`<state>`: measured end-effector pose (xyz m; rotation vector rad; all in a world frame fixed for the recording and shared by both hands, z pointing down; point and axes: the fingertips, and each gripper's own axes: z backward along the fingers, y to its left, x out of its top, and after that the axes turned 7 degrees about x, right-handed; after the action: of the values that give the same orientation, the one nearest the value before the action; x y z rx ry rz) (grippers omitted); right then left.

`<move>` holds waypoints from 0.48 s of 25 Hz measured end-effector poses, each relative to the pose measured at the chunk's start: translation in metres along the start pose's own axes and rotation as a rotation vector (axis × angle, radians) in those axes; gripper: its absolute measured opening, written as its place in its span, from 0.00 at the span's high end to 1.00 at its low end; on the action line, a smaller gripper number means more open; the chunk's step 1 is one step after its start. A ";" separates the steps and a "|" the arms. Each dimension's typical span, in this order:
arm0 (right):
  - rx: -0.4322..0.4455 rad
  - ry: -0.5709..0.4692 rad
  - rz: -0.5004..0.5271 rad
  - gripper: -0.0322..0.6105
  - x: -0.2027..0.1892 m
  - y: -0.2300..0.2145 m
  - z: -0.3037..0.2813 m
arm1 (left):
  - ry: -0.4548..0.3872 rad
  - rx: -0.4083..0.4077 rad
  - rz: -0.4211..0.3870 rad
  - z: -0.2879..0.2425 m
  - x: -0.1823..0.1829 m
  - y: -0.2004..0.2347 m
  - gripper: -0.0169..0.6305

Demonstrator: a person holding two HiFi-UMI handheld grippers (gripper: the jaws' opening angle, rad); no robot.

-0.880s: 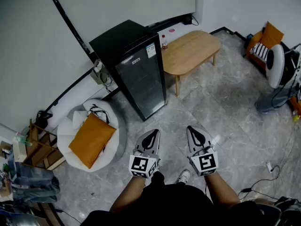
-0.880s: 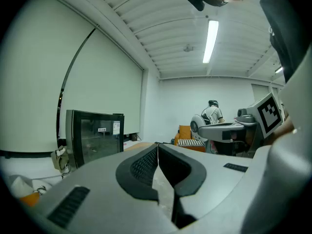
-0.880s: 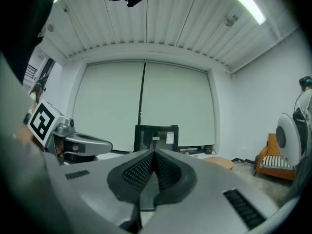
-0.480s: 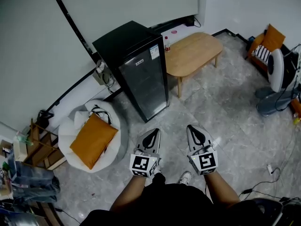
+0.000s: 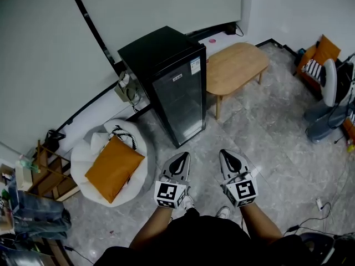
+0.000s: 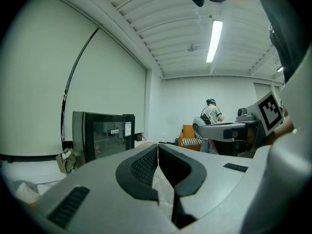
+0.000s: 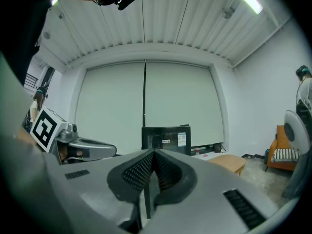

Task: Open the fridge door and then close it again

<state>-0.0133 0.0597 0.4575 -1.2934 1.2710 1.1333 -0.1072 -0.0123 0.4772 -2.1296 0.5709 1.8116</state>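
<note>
Left tongs [image 5: 181, 157]: pads shut flat together, nothing between. Right tongs [image 5: 226, 153]: likewise closed tip to tip, empty. Both held out in front of the body on 2 bare forearms, parallel, just beside each other with a narrow strip of floor between. Roughly level with a slight downward tip, noses aimed far. Marker cubes at the near ends, over the hands.

Fridge [image 5: 158, 49]: black, upright, standing far of the tongs and a little left, back toward the far wall. Door [image 5: 182, 101] glazed, shut flush, facing near-right. Well apart from both tongs; no contact. Seen left of centre from the left tongs, dead ahead from the right tongs.

Low wooden counter [image 5: 236, 65] just right of the fridge. White beanbag [image 5: 97, 148] with orange cushion [image 5: 113, 168] near-left of the fridge, on grey marble floor [image 5: 266, 143].
</note>
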 end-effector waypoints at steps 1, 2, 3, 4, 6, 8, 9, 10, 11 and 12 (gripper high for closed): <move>0.000 0.003 0.003 0.92 0.000 0.003 -0.007 | -0.001 0.001 0.000 -0.001 0.000 0.007 0.94; -0.002 0.005 0.007 0.92 0.001 0.005 -0.014 | -0.003 0.002 0.000 -0.001 0.001 0.014 0.94; -0.004 0.006 0.012 0.92 0.002 0.009 -0.021 | -0.005 0.003 -0.001 -0.001 0.002 0.022 0.94; -0.007 0.006 0.016 0.92 0.004 0.012 -0.027 | -0.006 0.003 -0.003 -0.001 0.003 0.029 0.94; -0.013 0.003 0.016 0.92 0.007 0.019 -0.039 | -0.007 0.003 -0.005 0.000 0.003 0.043 0.94; -0.021 0.004 0.017 0.92 0.009 0.025 -0.049 | -0.009 0.001 -0.005 0.001 0.005 0.056 0.94; -0.026 0.005 0.018 0.92 0.010 0.027 -0.053 | -0.010 -0.001 -0.005 0.001 0.006 0.062 0.94; -0.031 0.007 0.019 0.92 0.011 0.029 -0.057 | -0.011 -0.004 -0.005 0.002 0.007 0.068 0.94; -0.035 0.008 0.021 0.92 0.011 0.031 -0.061 | -0.012 -0.007 -0.005 0.003 0.007 0.072 0.94; -0.037 0.010 0.022 0.92 0.012 0.033 -0.064 | -0.014 -0.009 -0.006 0.003 0.007 0.077 0.94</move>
<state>-0.0470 -0.0052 0.4519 -1.3164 1.2794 1.1722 -0.1455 -0.0791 0.4721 -2.1204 0.5542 1.8274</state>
